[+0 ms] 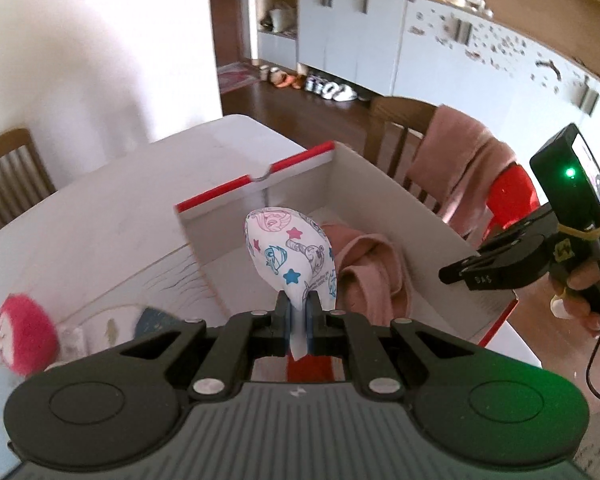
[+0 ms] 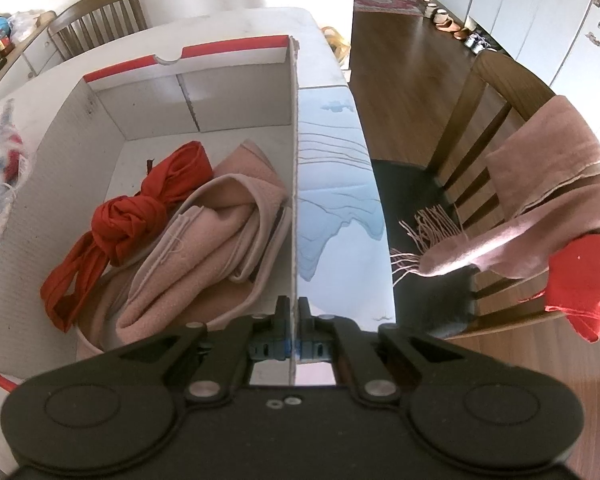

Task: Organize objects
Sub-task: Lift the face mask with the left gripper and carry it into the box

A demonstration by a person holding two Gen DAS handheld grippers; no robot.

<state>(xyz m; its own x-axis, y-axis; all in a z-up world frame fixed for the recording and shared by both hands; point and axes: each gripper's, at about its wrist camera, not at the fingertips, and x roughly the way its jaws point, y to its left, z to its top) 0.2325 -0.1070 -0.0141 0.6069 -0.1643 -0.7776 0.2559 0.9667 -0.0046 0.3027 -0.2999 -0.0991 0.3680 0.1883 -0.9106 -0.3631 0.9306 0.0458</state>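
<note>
Left claw (image 1: 299,312) pinches printed pouch (image 1: 290,254); right claw (image 2: 294,312) clamps box wall (image 2: 293,184), hiding its edge.

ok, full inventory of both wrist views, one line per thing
cardboard box: 1, white with red rim, on table
red cloth: 1, knotted, in box
pink blanket: 1, in box
printed pouch: 1, white with stars, over box
pink plush: 1, on table left of box
scarf: 1, pink, on chair back
left tongs: shut on pouch
right tongs: shut on box wall
</note>
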